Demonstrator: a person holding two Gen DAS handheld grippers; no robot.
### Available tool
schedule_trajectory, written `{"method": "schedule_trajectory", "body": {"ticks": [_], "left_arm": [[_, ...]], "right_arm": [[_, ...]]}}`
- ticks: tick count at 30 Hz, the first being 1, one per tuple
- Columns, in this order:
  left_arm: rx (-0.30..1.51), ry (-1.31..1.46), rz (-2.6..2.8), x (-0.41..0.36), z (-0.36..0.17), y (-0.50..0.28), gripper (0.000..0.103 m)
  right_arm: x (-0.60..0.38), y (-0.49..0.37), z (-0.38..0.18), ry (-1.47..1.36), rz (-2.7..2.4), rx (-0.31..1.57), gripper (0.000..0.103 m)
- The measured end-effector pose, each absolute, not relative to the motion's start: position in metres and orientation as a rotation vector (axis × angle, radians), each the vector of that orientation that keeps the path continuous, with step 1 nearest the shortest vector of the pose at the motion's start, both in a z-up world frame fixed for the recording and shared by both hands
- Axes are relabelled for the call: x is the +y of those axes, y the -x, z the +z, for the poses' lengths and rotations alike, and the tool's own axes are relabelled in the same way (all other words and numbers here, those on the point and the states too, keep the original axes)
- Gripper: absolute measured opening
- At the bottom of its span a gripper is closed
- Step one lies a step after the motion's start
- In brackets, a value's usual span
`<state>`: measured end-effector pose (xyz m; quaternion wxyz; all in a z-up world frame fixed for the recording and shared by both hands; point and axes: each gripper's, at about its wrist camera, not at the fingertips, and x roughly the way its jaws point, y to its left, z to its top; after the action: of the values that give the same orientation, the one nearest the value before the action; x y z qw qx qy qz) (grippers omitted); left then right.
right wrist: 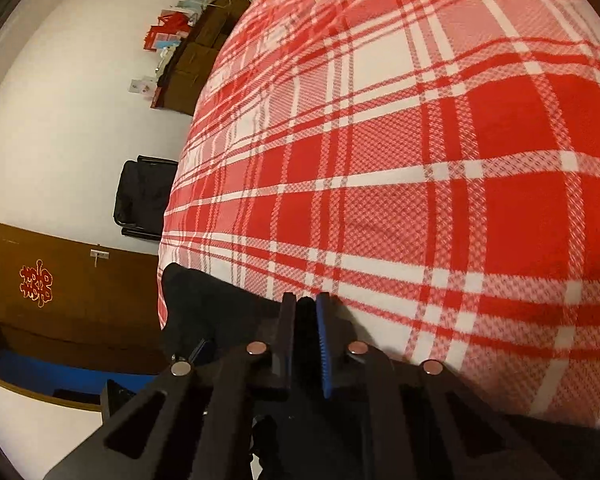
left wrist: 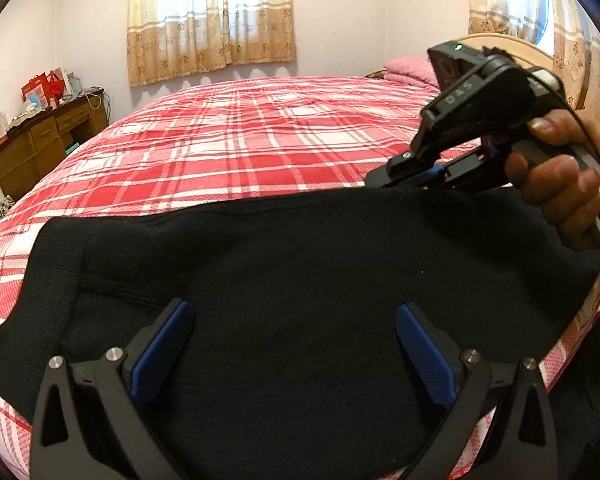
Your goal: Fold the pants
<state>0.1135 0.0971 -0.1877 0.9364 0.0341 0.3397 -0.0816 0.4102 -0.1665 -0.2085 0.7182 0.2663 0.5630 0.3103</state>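
Black pants (left wrist: 300, 272) lie flat across the near side of the bed, with the ribbed waistband at the left. My left gripper (left wrist: 296, 316) is open wide just above the pants, its blue pads (left wrist: 160, 356) apart and empty. My right gripper (left wrist: 396, 178) is shut on the far edge of the pants at the right. In the right wrist view its jaws (right wrist: 306, 320) are closed on a fold of black cloth, and more of the pants (right wrist: 204, 308) show to the left.
The bed has a red and white plaid cover (left wrist: 240, 140). A pink pillow (left wrist: 410, 70) and headboard lie at the far right. A wooden desk (left wrist: 40, 148) with clutter stands at the left wall. A brown door (right wrist: 68, 300) and a black chair (right wrist: 144, 196) are beside the bed.
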Motion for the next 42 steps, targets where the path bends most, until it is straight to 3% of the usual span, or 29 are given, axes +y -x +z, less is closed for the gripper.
{"method": "schedule_trajectory", "body": {"ticks": [9, 19, 23, 27, 35, 42], "left_arm": [[0.696, -0.064, -0.159, 0.096, -0.186, -0.114, 0.103], [0.683, -0.079, -0.172, 0.096, -0.186, -0.113, 0.103], [0.689, -0.059, -0.166, 0.107, -0.174, -0.109, 0.103], [0.685, -0.01, -0.108, 0.131, -0.171, -0.107, 0.103], [0.719, -0.125, -0.028, 0.118, -0.18, -0.11, 0.103], [0.743, -0.102, -0.028, 0.127, -0.175, -0.108, 0.103]], "right_arm": [[-0.165, -0.405, -0.169, -0.509, 0.666, 1.112, 0.006], [-0.172, -0.42, -0.205, -0.47, 0.624, 1.154, 0.006], [-0.181, -0.399, -0.177, -0.331, 0.598, 1.075, 0.013], [-0.191, -0.358, -0.153, -0.251, 0.643, 0.99, 0.031], [-0.188, -0.315, -0.199, -0.163, 0.628, 1.053, 0.032], [-0.222, -0.304, -0.176, -0.235, 0.593, 0.914, 0.032]]}}
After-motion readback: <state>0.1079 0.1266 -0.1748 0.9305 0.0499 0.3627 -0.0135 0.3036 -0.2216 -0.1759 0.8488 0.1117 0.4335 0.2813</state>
